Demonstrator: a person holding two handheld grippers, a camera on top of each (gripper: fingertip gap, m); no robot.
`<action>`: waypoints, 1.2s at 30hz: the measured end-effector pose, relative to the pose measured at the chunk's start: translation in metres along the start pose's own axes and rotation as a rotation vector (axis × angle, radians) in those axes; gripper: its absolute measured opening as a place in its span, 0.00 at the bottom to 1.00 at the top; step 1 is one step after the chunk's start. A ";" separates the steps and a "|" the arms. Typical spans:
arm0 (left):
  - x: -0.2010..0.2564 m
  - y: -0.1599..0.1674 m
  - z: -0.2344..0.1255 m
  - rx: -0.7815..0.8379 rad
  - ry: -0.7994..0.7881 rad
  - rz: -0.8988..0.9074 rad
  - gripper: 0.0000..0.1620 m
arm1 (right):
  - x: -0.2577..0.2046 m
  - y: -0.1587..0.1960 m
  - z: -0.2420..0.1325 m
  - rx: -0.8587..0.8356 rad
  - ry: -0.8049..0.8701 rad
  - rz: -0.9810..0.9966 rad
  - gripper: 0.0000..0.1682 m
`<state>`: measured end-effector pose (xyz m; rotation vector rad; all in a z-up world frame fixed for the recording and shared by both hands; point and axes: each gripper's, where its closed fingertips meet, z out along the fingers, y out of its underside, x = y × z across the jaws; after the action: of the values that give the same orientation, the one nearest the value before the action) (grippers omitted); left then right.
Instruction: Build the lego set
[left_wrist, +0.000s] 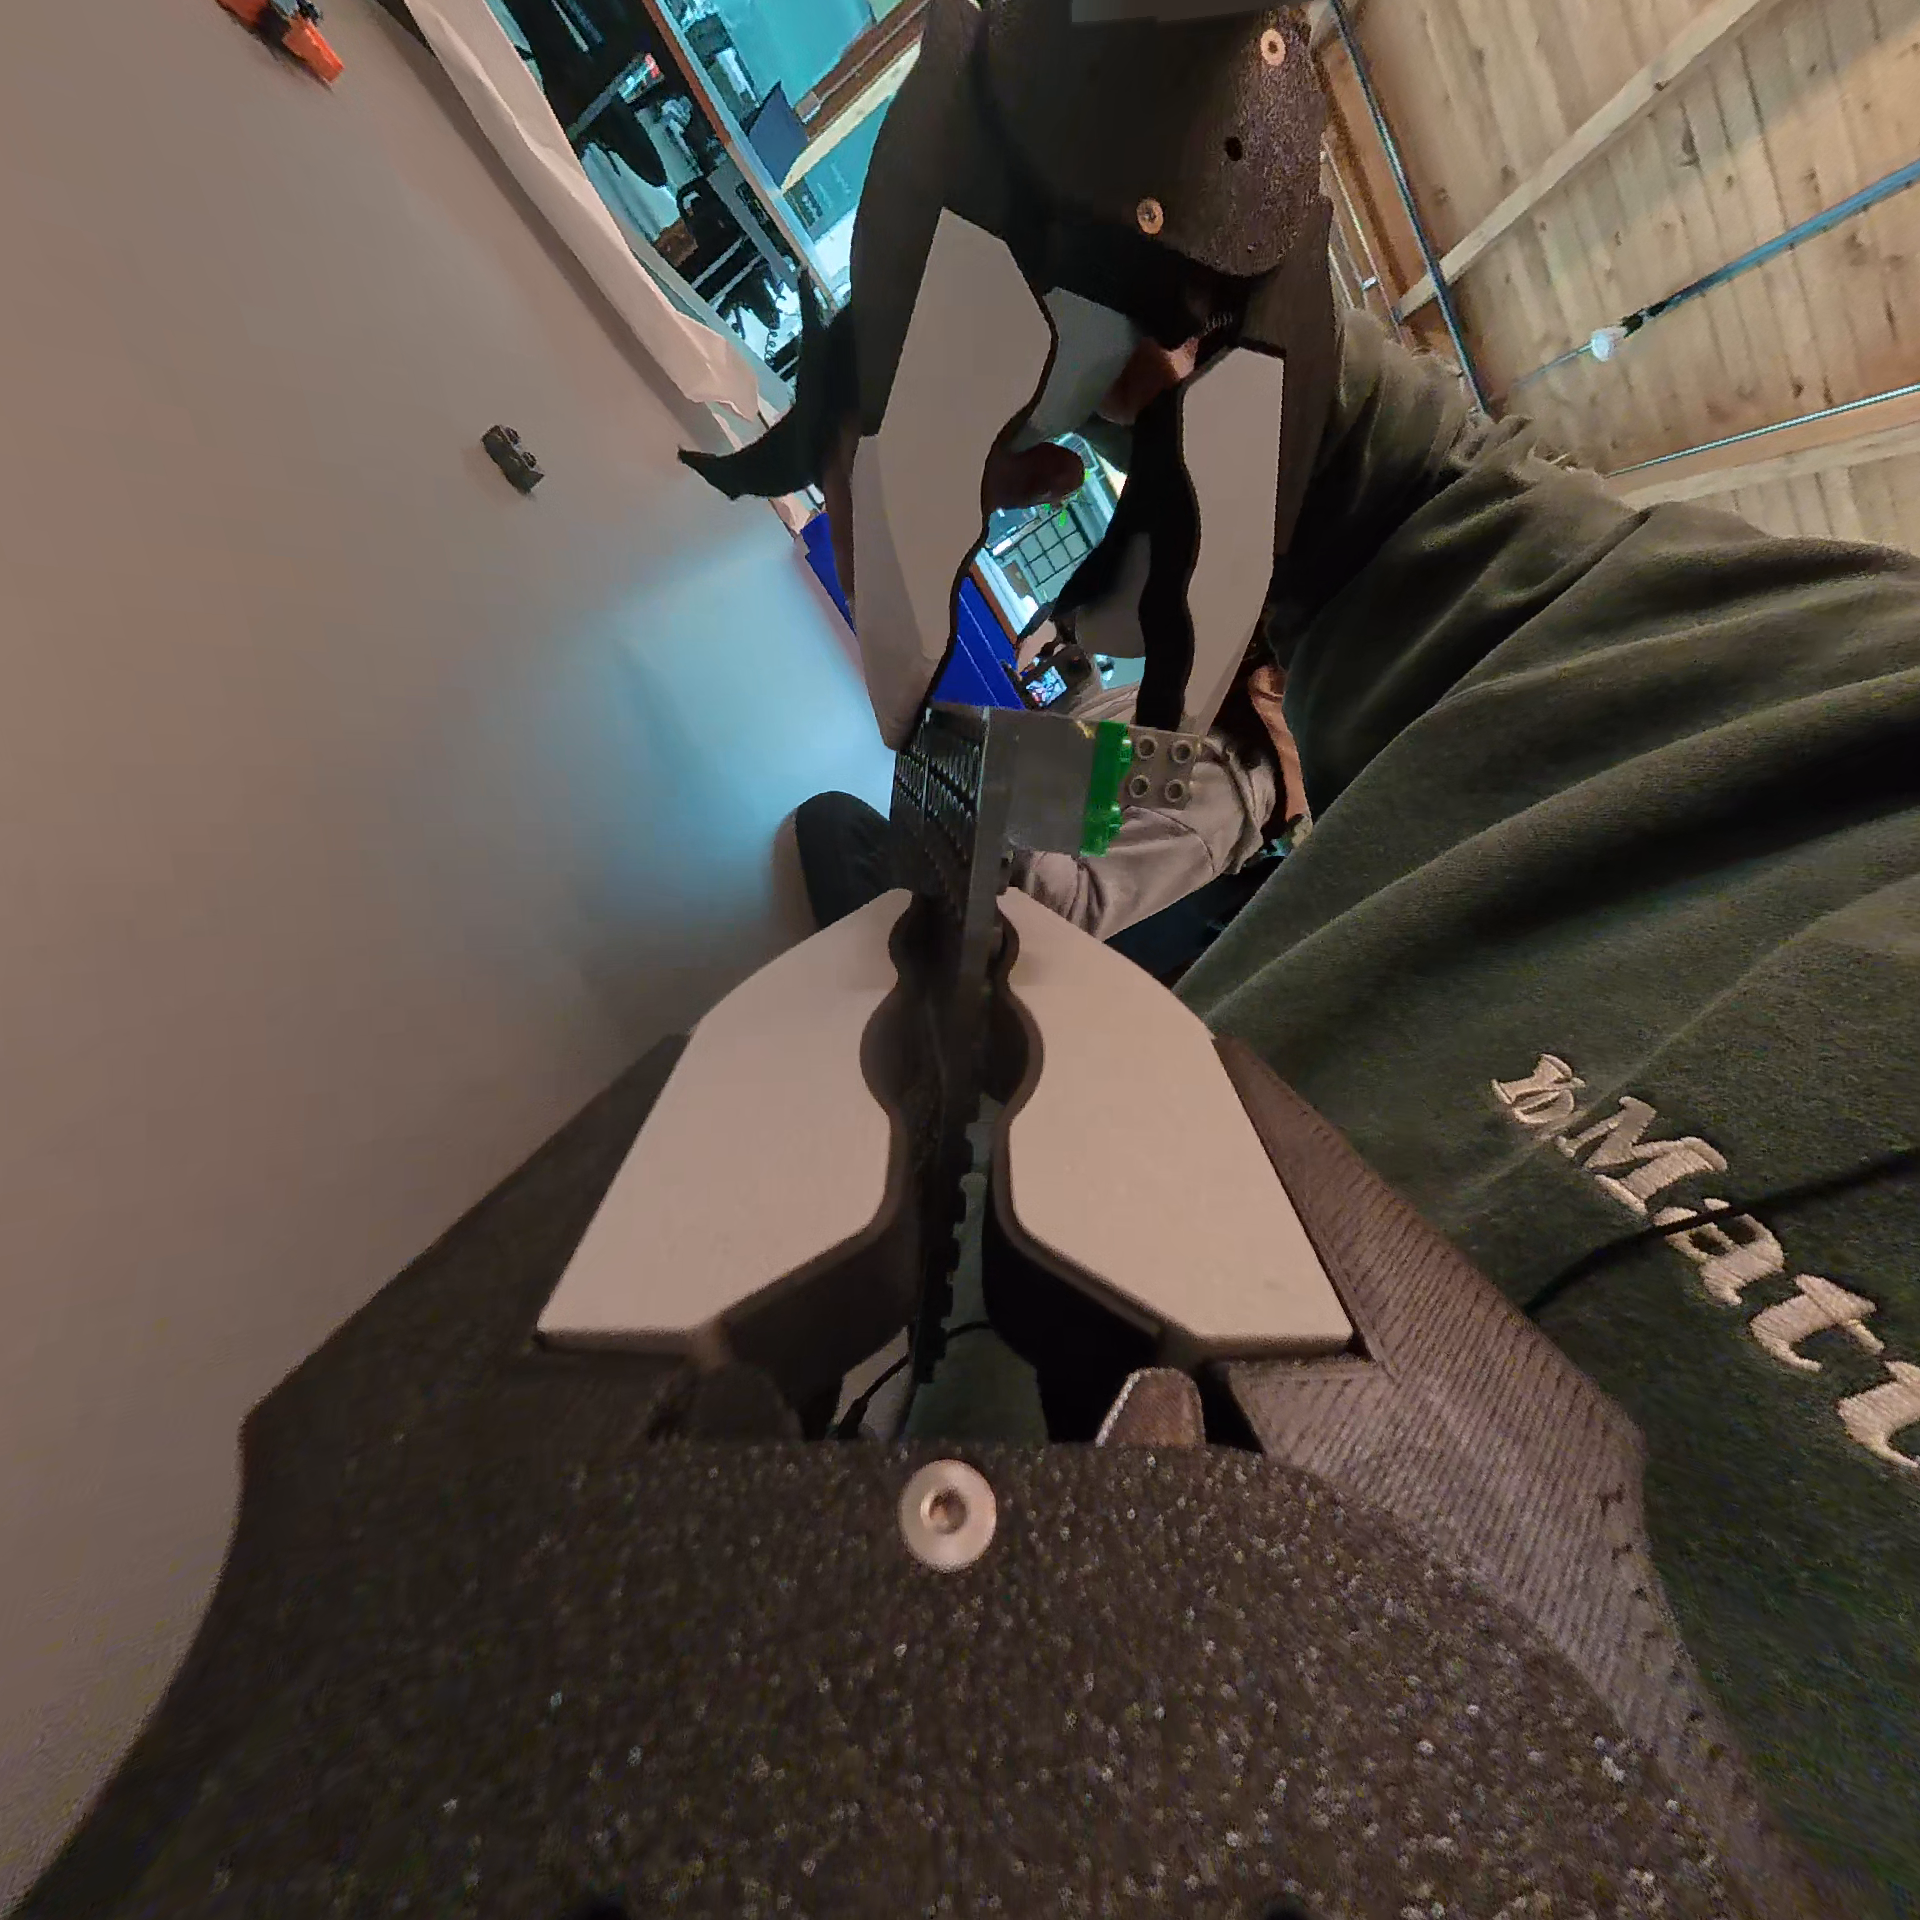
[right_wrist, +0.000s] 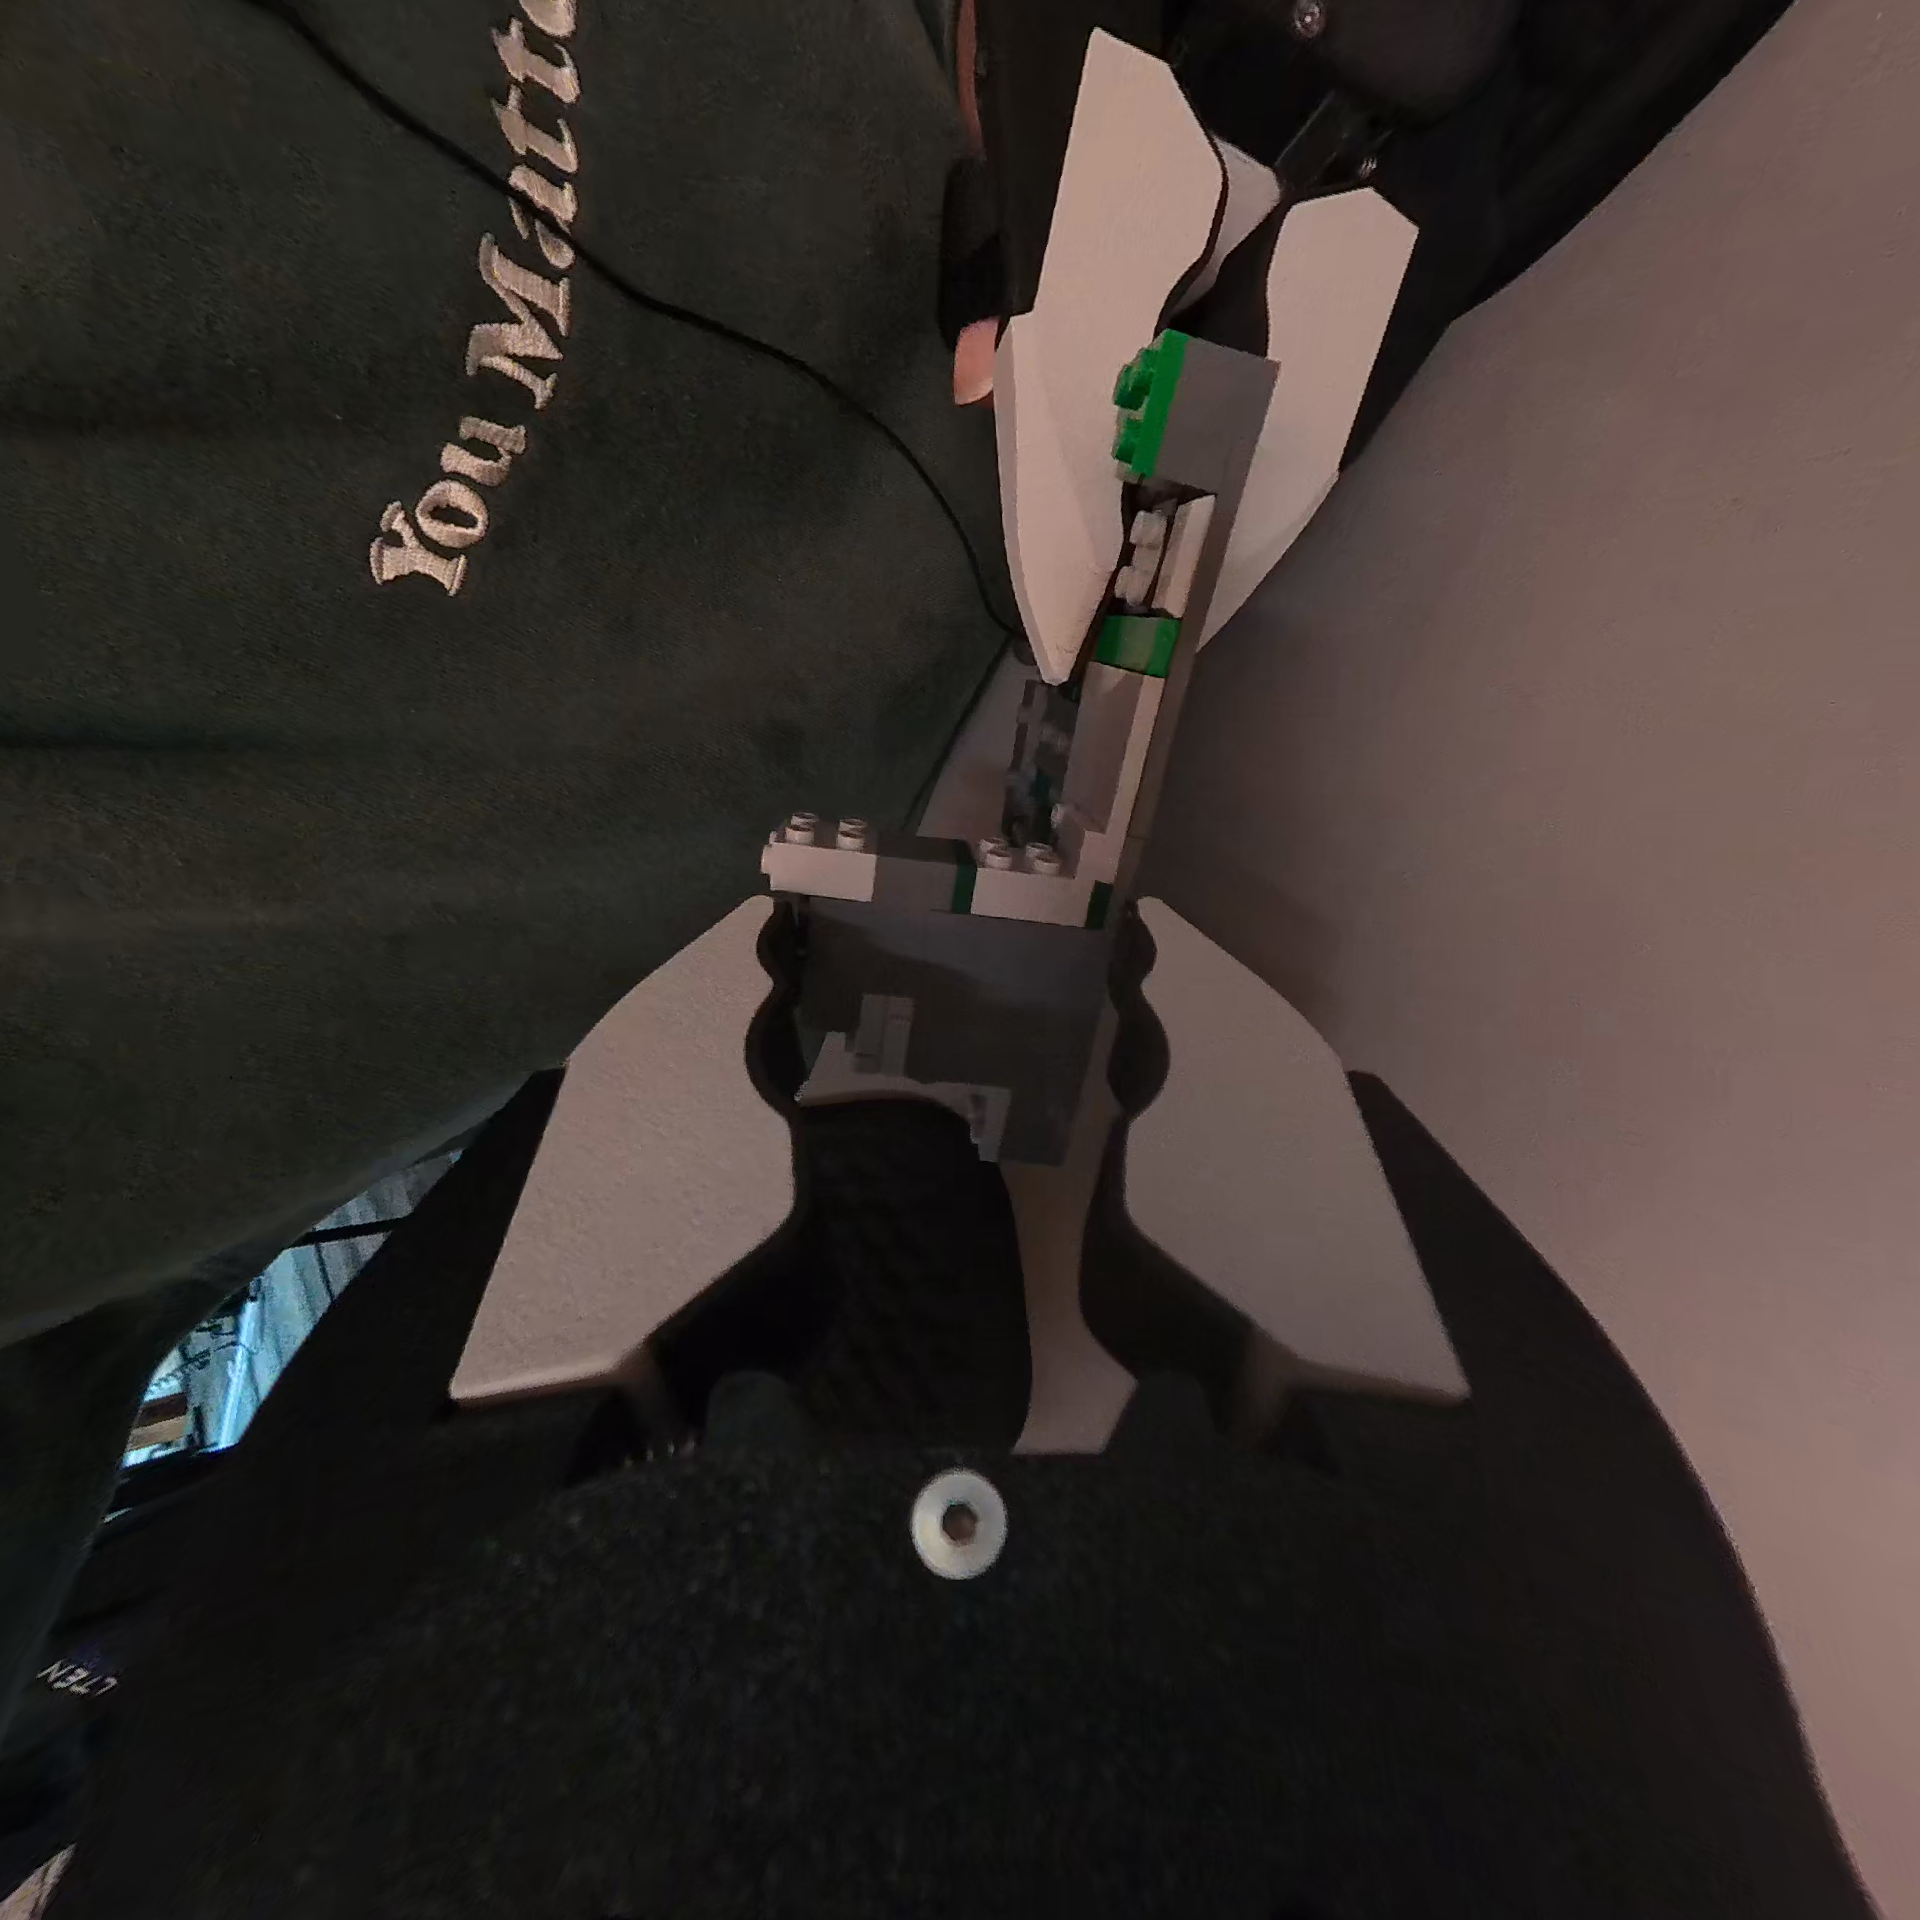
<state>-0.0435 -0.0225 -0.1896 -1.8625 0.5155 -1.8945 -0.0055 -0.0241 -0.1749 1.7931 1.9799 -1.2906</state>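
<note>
Grey-and-green lego build (right_wrist: 966, 956) — edge-on, held off the table — loose dark brick (left_wrist: 512, 457) apart.

Your worktop (left_wrist: 260, 675) is plain pale grey; on it lies a small dark brick (left_wrist: 512, 458), and well apart at the far corner, orange pieces (left_wrist: 296, 26).

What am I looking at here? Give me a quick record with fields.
Held thing: grey and green lego model, lifted off the table
Left gripper: shut on the model's thin dark base plate
Right gripper: shut on the model's grey block end
Loose parts: small dark piece and orange piece lying on the white table
Person: dark green sweatshirt close behind
</note>
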 end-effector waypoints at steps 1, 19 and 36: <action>0.000 0.001 0.000 -0.003 0.001 0.006 0.06 | -0.001 0.001 0.001 -0.001 0.003 -0.001 0.35; 0.014 -0.011 0.002 0.000 -0.008 0.163 0.04 | -0.024 -0.006 -0.026 0.166 0.266 -0.102 0.44; -0.004 -0.012 0.022 -0.037 0.104 -0.386 0.04 | 0.005 0.000 -0.027 0.480 1.068 -0.326 0.23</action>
<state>-0.0223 -0.0099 -0.1858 -2.0071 0.2335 -2.2495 0.0046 -0.0017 -0.1616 2.9188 2.7086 -1.0063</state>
